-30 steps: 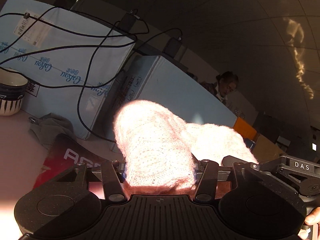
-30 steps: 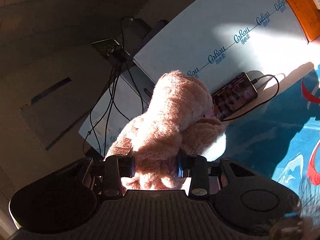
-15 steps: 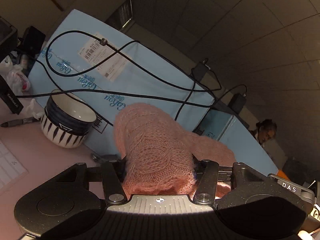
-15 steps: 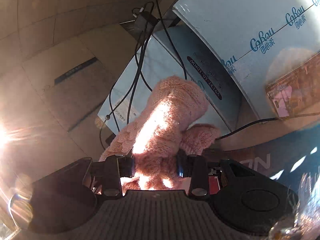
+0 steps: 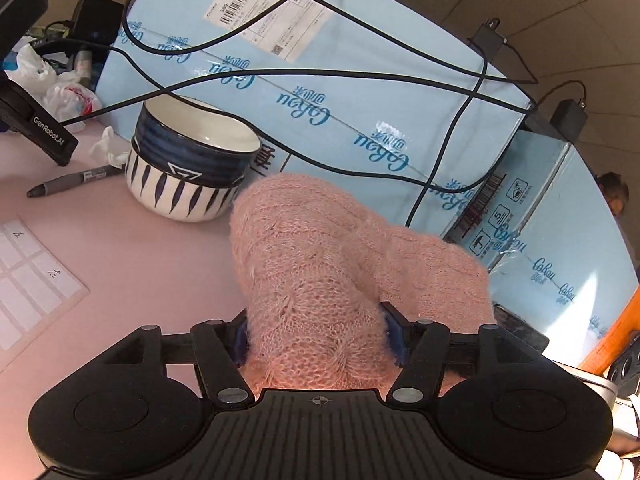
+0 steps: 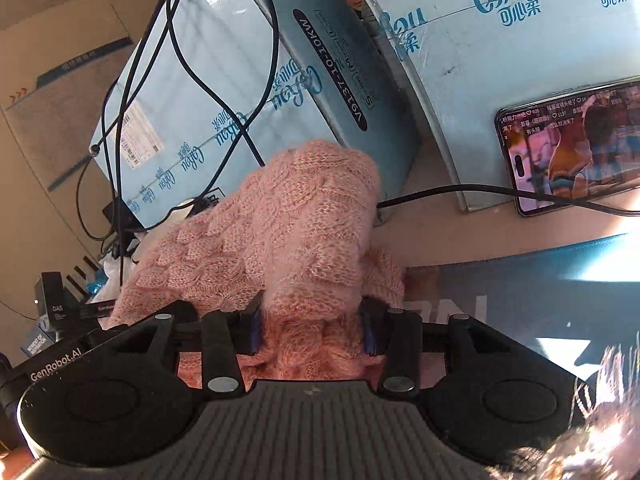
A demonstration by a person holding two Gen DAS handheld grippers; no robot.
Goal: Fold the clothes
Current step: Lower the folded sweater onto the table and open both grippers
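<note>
Pink sweater (image 5: 320,276) bunched between both grippers, above table near bowl (image 5: 192,172). Left gripper (image 5: 318,340), right gripper (image 6: 312,330): jaws opening, knit still between pads. Release together, keep fold edge aligned, clear of cables (image 5: 360,76).

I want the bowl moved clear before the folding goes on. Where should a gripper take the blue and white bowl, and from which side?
Grip the bowl by its rim, one finger inside and one outside. It stands upright with its mouth open, too wide to span. Come from above on the pen side: a black cable crosses its far rim, and the pink sweater crowds its right.
</note>
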